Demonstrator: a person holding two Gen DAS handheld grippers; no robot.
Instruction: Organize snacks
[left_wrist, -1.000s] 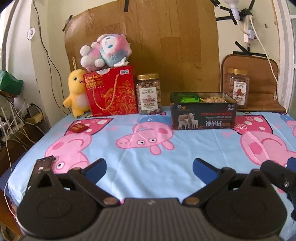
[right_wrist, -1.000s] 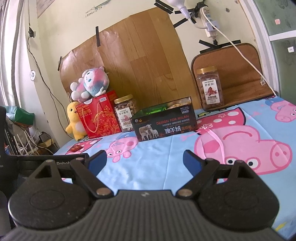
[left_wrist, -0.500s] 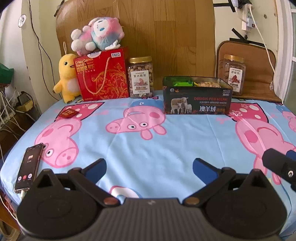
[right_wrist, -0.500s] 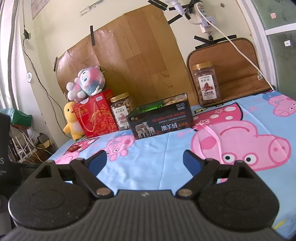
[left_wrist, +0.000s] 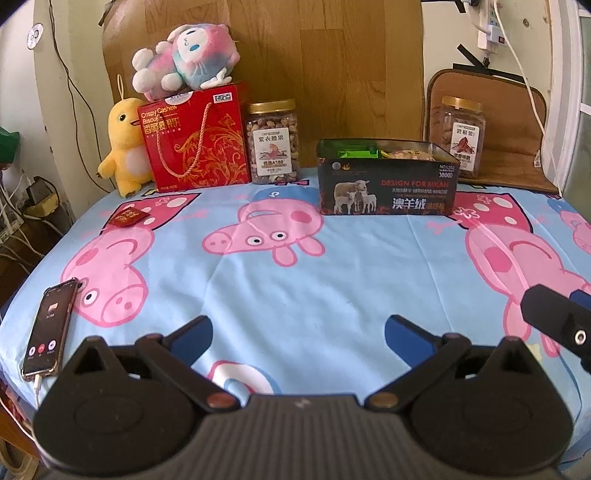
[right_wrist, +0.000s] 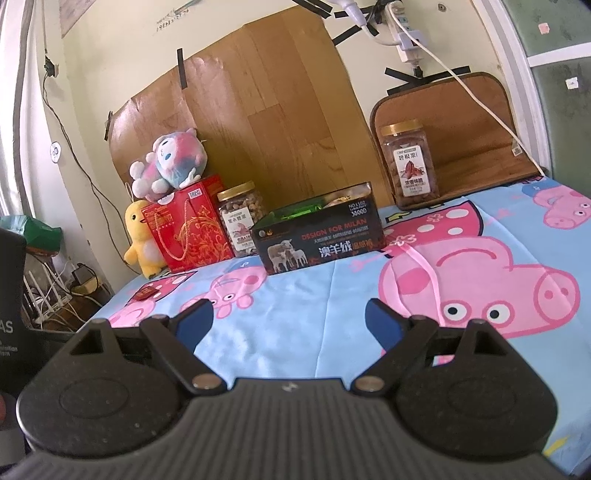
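The dark open-topped cardboard box with a sheep picture (left_wrist: 388, 184) stands at the back-centre of the table w/ a pig-print blue cloth (left_wrist: 332, 280), holding green packets and pale snacks. L gripper (left_wrist: 297, 332) hangs over the near edge, blue-tipped jaws spread wide, holding nothing, touching nothing. R gripper (right_wrist: 288, 319) likewise: wide apart, empty, well short of the box.

Counts: 2 clear plastic nut jars w/ gold lids, one left of the box (left_wrist: 273, 142), one right (left_wrist: 460, 136) on a brown mat. 1 red gift bag w/ rope handle (left_wrist: 195, 138). 2 plush toys: a yellow duck (left_wrist: 123, 146) beside the bag, a pink-blue one (left_wrist: 184, 57) on top. 1 small red packet (left_wrist: 127, 217) on the cloth at left. 1 smartphone (left_wrist: 48, 326) at the near-left edge, screen lit.
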